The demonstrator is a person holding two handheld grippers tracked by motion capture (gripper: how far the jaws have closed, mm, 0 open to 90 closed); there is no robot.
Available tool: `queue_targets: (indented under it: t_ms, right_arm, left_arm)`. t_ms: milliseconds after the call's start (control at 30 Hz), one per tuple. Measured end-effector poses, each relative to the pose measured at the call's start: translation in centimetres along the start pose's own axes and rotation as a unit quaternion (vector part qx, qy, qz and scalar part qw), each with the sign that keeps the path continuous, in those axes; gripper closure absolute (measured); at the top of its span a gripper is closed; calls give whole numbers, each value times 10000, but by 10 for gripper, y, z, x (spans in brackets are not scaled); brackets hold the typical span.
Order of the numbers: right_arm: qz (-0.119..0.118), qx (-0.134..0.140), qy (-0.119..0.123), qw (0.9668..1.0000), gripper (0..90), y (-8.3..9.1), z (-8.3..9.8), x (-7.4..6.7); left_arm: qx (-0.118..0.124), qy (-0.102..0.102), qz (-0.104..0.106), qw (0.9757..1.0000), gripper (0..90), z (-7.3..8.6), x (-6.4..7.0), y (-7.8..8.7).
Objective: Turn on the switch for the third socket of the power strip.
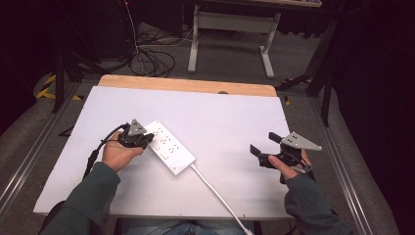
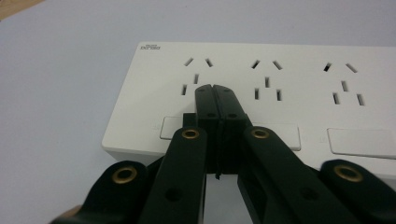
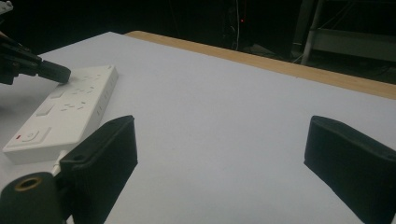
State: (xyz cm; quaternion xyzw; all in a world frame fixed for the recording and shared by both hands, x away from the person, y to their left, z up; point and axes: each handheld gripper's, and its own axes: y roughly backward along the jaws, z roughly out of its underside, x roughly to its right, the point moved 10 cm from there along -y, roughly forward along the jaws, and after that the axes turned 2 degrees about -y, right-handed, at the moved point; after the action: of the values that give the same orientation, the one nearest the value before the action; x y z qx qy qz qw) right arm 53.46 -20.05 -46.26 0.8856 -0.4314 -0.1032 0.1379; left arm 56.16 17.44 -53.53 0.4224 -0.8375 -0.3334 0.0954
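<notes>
Power strip [image 1: 169, 146], white with a row of sockets and flat switches, lies at an angle on the white surface [image 1: 230, 122], a little left of its middle, with its white cable [image 1: 218, 193] running from the near end toward the person's edge. Left tongs [image 1: 148, 140] rest over the strip's far-left part, jaws pressed fully together with nothing between them; in the left gripper view their joined tips [image 2: 215, 91] sit over the strip's face [image 2: 299, 88] between the first and second socket groups, just above a switch. Whether they touch the plastic cannot be told. Right tongs [image 1: 264, 143] hover well to the right of the strip, jaws spread wide and empty, over bare surface [image 3: 224, 121].
</notes>
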Motion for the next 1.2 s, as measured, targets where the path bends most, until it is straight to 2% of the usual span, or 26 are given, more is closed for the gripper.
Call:
queue_targets:
  t_ms: [367,467,633,767,833,867,933,1067,1100,1200]
  right_arm:
    - [2,-3,-4,10000,101,0,0,0]
    - [0,-1,-10,10000,101,0,0,0]
    - [11,5,-29,10000,101,1,0,0]
    - [-4,-6,-10,10000,101,0,0,0]
    - [-2,-1,-9,10000,100,0,0,0]
    - [7,-6,-9,10000,100,0,0,0]
    - [13,-11,-13,10000,101,0,0,1]
    - [6,-4,-13,10000,100,0,0,0]
    - [-7,2,-9,10000,101,-1,0,0]
    - [-19,-5,-3,10000,100,-3,-1,0]
  left_arm:
    - [11,-31,-66,10000,900,0,0,0]
    - [-52,-76,-71,9999,900,1,2,-2]
    - [-50,-69,0,10000,900,1,5,-3]
    - [-41,-108,-59,9999,900,1,4,-2]
    - [74,-53,-104,9999,900,-2,2,0]
    - [322,46,-173,9993,900,-10,-2,5]
    - [410,79,-204,9989,900,-12,-5,8]
    - [598,317,-259,9974,900,-14,-11,16]
    - [632,306,-328,9970,900,-14,-13,18]
    - [849,489,-320,9947,900,-19,-14,26]
